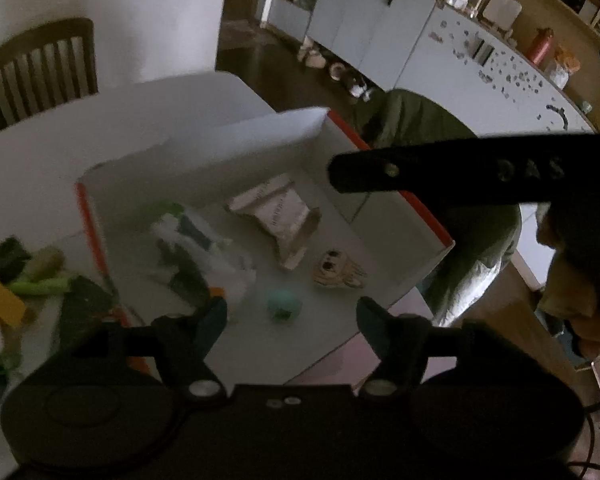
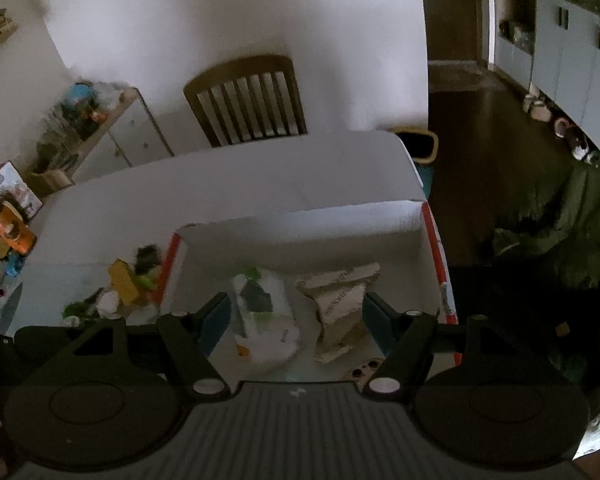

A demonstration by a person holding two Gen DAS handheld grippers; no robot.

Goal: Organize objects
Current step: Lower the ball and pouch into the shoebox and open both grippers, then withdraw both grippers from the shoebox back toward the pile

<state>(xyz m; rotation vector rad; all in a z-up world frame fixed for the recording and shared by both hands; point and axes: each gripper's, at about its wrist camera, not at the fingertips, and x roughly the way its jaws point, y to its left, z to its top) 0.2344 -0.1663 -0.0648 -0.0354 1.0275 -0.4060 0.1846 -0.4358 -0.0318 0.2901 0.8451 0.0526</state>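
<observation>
An open white box (image 1: 220, 152) (image 2: 300, 228) with orange edges stands on the white table (image 1: 60, 148). Inside it lie a crumpled brown paper bag (image 1: 280, 216) (image 2: 340, 300), a white and green plastic packet (image 1: 204, 248) (image 2: 268, 320), a teal ball (image 1: 284, 308) and a small cartoon face (image 1: 338, 270). My left gripper (image 1: 291, 308) hangs open above the box's near end, holding nothing. My right gripper (image 2: 295, 300) is also open and empty, over the packet and bag. One finger of the right gripper (image 1: 380, 172) reaches over the box from the right.
A pile of yellow, green and black items (image 1: 40, 280) (image 2: 124, 284) lies on the table left of the box. A wooden chair (image 2: 248, 100) stands behind the table. A green jacket (image 2: 560, 232) hangs at the right. A cluttered shelf (image 2: 92, 120) stands at the left.
</observation>
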